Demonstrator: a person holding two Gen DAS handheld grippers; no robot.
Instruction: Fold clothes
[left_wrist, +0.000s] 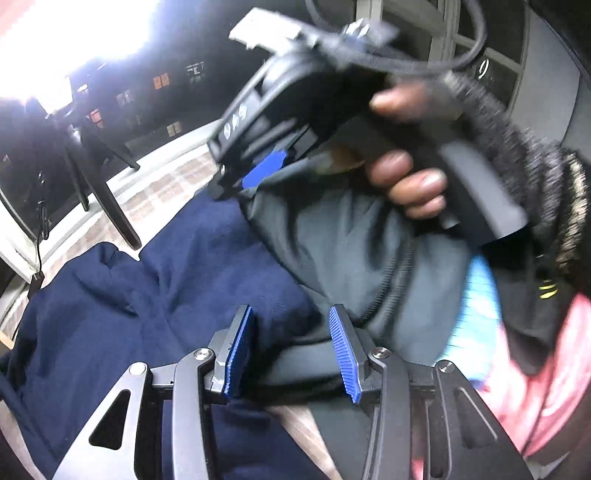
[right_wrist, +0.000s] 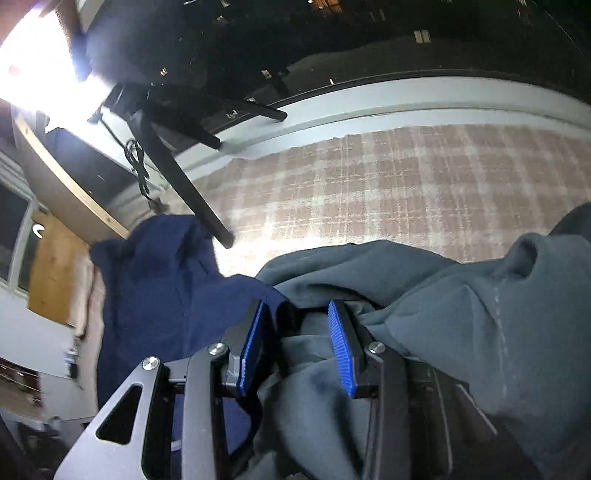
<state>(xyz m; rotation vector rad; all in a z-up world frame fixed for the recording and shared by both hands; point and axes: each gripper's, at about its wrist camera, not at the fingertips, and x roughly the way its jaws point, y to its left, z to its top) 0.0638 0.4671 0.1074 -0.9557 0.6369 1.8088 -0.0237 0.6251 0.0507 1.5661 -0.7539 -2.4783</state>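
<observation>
A grey-green zip jacket (left_wrist: 332, 251) lies bunched over a navy garment (left_wrist: 110, 314) on a plaid-covered table. My left gripper (left_wrist: 291, 350) is open, its blue pads (left_wrist: 236, 362) on either side of dark cloth at the jacket's edge. My right gripper (left_wrist: 255, 173), held by a hand, shows in the left wrist view above the jacket. In the right wrist view my right gripper (right_wrist: 295, 343) is open with grey jacket cloth (right_wrist: 443, 314) bunched between and over its fingers. The navy garment (right_wrist: 155, 295) lies to its left.
A plaid cloth (right_wrist: 369, 184) covers the table beyond the clothes. A black tripod leg (right_wrist: 192, 195) stands on the table near the navy garment. A pink and light blue garment (left_wrist: 535, 369) lies at the right. A wooden board (right_wrist: 66, 192) is at the left.
</observation>
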